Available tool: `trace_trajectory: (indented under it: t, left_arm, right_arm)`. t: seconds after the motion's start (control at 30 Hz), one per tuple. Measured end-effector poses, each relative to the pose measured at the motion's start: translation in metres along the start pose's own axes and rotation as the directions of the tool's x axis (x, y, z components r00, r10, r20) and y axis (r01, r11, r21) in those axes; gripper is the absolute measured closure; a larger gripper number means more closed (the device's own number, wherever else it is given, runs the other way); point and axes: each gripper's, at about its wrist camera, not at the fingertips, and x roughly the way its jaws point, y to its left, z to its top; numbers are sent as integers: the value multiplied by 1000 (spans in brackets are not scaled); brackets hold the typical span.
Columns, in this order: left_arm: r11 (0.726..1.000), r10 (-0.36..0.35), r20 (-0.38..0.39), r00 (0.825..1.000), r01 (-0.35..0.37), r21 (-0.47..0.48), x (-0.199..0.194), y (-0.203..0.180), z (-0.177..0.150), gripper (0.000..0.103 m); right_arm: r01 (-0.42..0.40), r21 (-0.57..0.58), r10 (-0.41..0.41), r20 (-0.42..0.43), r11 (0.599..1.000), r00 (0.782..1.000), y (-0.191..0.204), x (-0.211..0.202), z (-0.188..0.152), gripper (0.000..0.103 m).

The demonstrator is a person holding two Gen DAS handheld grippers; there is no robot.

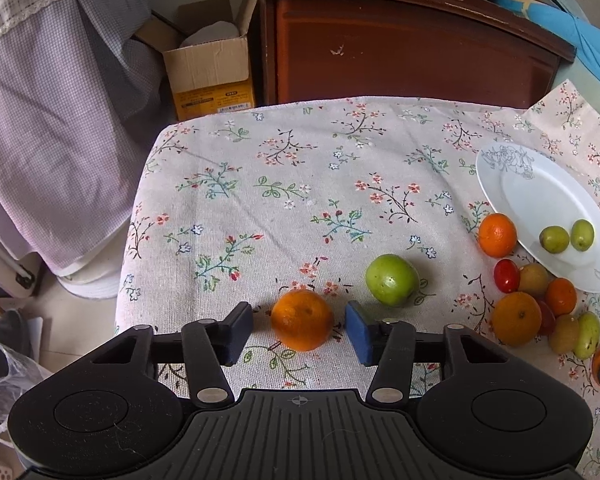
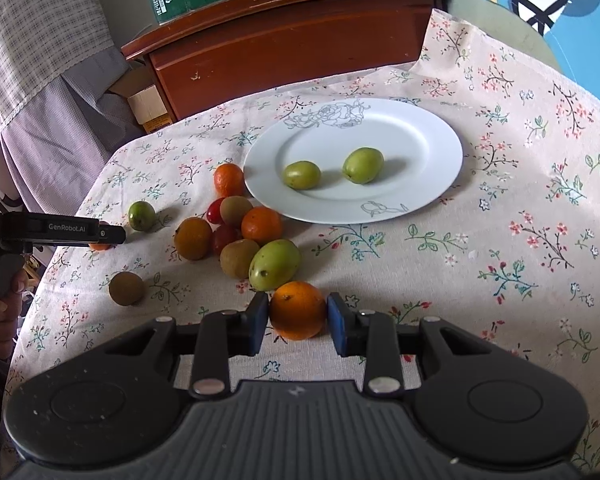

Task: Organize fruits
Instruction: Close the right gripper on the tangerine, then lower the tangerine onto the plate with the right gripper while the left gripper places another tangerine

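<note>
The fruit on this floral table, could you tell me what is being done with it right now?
A person is sorting fruit with two hand-held grippers. The right gripper is shut on an orange at the near edge of the fruit pile. The left gripper brackets a second orange, but its pads still stand clear of the peel. Only two small green fruits lie on the white plate; everything else rests on the tablecloth.

Two green fruits (image 2: 301, 175) are lying on the white plate (image 2: 428, 184); oranges, kiwis and tomatoes are clustering (image 2: 236, 236) beside its near-left rim.
</note>
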Motion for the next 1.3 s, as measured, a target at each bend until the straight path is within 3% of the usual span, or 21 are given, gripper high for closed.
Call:
trace_trajectory:
  t: [0.1, 0.47, 1.0, 1.3]
  left_arm:
    - [1000, -9, 3, 1000, 9, 12, -1, -3, -1, 74]
    - [997, -72, 52, 996, 70, 43, -23, -23, 0, 74]
    - [960, -247, 112, 963, 228, 161, -49, -84, 5, 74]
    - [945, -303, 150, 941, 276, 177, -60, -101, 19, 74]
  right_arm:
    - [-1, 3, 1, 0, 1000, 1000, 0, 0, 0, 71]
    - [-25, 20, 25, 5, 999, 1000, -1, -1, 0, 71]
    - [-67, 4, 66, 52, 998, 996, 6, -12, 9, 71]
    - [-74, -10, 75, 141, 997, 987, -1, -29, 44, 71]
